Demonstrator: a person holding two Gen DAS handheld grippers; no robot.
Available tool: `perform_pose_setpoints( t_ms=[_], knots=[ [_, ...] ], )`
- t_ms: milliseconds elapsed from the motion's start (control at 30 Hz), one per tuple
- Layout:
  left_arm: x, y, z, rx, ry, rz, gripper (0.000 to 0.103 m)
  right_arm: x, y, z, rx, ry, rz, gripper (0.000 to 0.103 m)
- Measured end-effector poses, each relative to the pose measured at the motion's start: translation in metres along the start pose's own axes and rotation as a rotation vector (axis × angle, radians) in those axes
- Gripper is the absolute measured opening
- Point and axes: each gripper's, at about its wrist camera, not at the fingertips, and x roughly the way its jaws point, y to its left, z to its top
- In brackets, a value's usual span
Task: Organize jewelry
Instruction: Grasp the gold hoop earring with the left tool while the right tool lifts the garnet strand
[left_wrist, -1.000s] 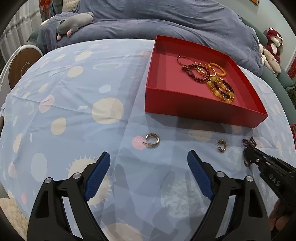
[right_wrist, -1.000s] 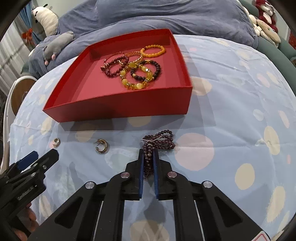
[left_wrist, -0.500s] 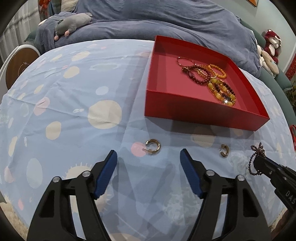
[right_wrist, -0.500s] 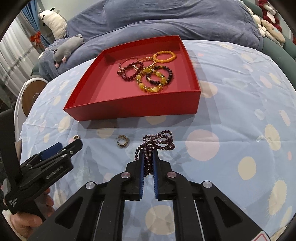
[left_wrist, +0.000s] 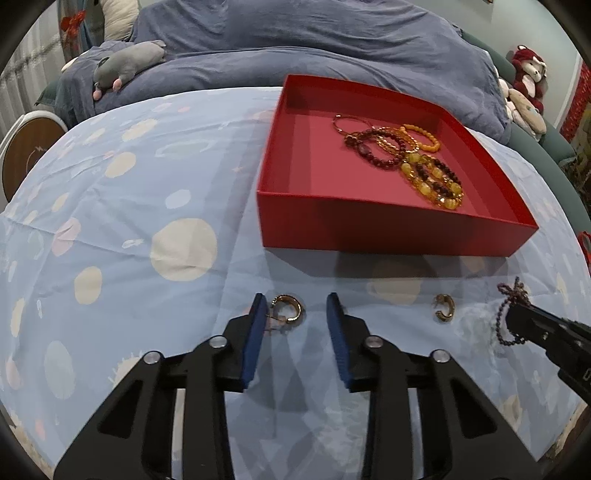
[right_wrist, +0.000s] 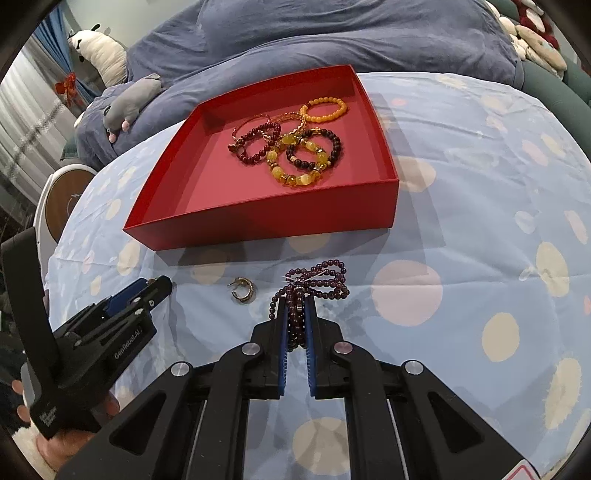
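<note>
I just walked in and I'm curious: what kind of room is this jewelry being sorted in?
Most likely a bedroom: a rumpled blue duvet lies behind the spotted sheet the work is done on, and plush toys sit along the edge.

I count 1 red box (left_wrist: 388, 232); inside it lies 1 heap of bracelets (right_wrist: 291, 147), about 6 as far as I can tell, since they overlap; 1 of them is plain orange (right_wrist: 325, 109); on the spotted cloth (left_wrist: 147, 221) in front of the box I see 2 gold hoop earrings, 1 (left_wrist: 288, 308) between my left gripper's tips and 1 (left_wrist: 445, 308) further right; 1 purple bead strand (right_wrist: 314, 280); 2 grippers, my left gripper (left_wrist: 295, 314) and my right gripper (right_wrist: 295, 317); 1 grey plush toy (left_wrist: 127, 64) behind.
</note>
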Motion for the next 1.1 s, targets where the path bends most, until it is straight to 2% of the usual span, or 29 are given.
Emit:
perform_pose_setpoints(
  t_ms=[167, 433, 833, 1100],
  knots=[
    [0.000, -0.003, -0.002, 0.005, 0.001, -0.027, 0.016, 0.006, 0.007, 0.005, -0.016, 0.008, 0.014, 0.008],
    [-0.002, -0.006, -0.002, 0.006, 0.009, -0.055, 0.016, 0.025, 0.022, 0.016, -0.075, 0.019, 0.006, 0.008],
    [-0.005, -0.033, -0.007, 0.034, 0.030, -0.134, 0.016, 0.015, 0.008, 0.014, -0.038, 0.014, 0.004, 0.008],
    [-0.008, -0.034, -0.009, 0.029, 0.037, -0.128, 0.016, 0.031, 0.021, 0.021, -0.085, 0.029, 0.019, 0.008]
  ],
)
